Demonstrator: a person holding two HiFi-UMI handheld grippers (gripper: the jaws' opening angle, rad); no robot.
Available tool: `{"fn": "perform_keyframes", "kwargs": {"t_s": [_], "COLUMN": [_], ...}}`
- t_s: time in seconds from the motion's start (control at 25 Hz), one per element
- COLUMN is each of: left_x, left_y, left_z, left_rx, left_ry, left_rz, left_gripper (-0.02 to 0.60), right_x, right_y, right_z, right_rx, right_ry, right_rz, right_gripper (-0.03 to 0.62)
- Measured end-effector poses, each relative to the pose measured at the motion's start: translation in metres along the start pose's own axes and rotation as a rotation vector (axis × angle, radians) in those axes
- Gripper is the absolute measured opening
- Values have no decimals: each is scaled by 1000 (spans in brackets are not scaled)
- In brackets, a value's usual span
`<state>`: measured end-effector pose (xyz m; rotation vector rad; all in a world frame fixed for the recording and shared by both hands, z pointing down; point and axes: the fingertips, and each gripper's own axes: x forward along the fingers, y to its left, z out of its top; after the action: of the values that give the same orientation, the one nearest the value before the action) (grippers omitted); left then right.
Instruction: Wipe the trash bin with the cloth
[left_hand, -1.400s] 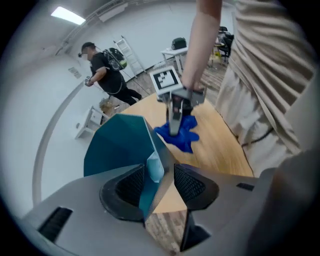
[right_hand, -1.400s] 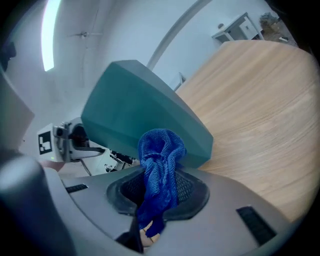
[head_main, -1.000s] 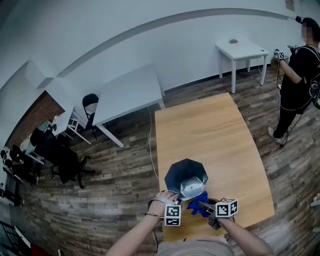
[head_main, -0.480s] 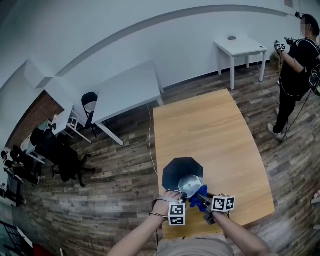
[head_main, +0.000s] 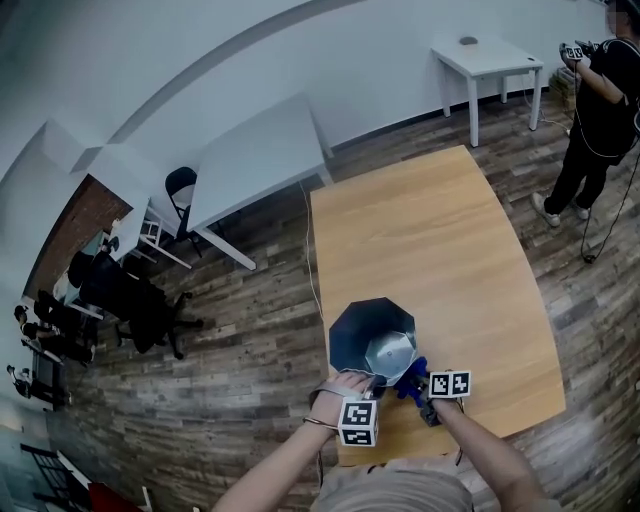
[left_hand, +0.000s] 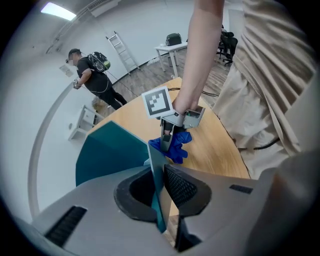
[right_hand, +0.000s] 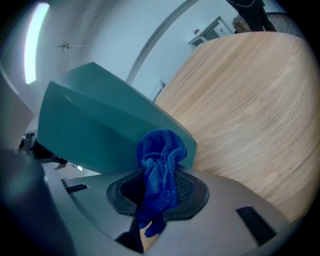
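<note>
Teal plastic trash bin (head_main: 368, 335) stands on a light wooden table (head_main: 430, 240). The left gripper (left_hand: 159, 197) has its jaws, just closing, clamped on the bin's wall. The right gripper (right_hand: 157, 195) grips a crumpled blue cloth (right_hand: 160, 157) just beside the bin.

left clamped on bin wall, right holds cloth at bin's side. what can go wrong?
1. The left gripper, jaws just closed, pinches only the thin wall of the teal plastic trash bin; wiping pressure could break that grip or tip it.
2. The blue mesh cloth is a narrow bunch in the right gripper; bare jaws might scrape the bin.
3. The bin stands near the edge of the wooden table; it could slide off.
</note>
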<state>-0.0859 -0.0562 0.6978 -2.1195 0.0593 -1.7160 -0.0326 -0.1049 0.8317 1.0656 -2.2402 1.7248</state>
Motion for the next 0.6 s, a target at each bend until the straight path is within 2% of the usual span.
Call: {"fn": "perform_keyframes", "kwargs": {"t_s": [0.32,0.6], "left_x": [2,0], "left_y": [2,4], "left_z": [0,-6], "left_rx": [5,-34], "left_ry": [-18,-32], "left_rz": [-26,2], "left_gripper": [51,49], "right_x": [44,43], "right_y": [-61,-54], "right_z": [-26,-29], "right_rx": [-50,-99], "right_ry": [137,179], "right_rz": [-152,-182], "right_gripper": [78,78]}}
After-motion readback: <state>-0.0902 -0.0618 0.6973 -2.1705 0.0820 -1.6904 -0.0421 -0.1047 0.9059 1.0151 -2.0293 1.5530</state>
